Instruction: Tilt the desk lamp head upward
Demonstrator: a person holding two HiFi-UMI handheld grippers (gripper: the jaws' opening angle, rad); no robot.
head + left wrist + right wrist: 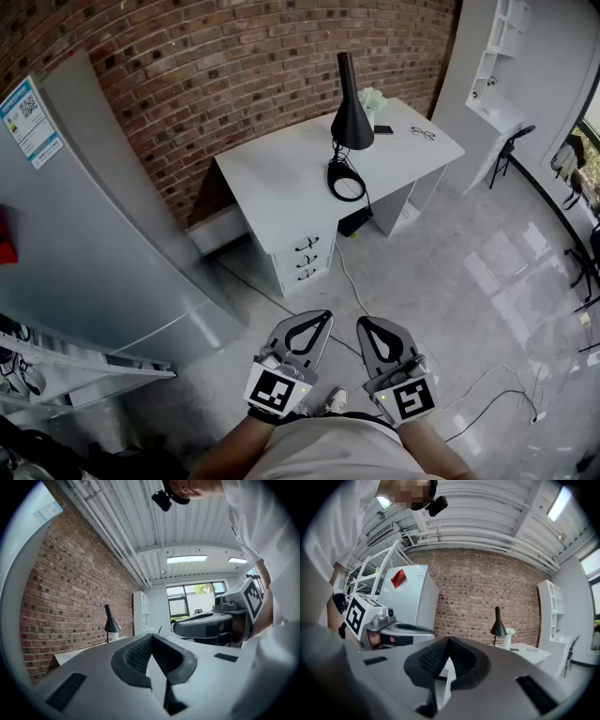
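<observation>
Hanging back with left claw point(322, 317) and right claw point(363, 322) both pressed together, empty. Eyeing the desk lamp point(346, 80) far ahead on the surface point(272, 183). Probably needing to close in, spread one claw, and nudge the lamp head point(352, 127) up gently.

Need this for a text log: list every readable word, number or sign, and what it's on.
No text is readable.
Sticker on the fridge: print too small.
Red tag on the fridge: blurred.
Markers on the left tool and right tool: patterns, no words.
</observation>
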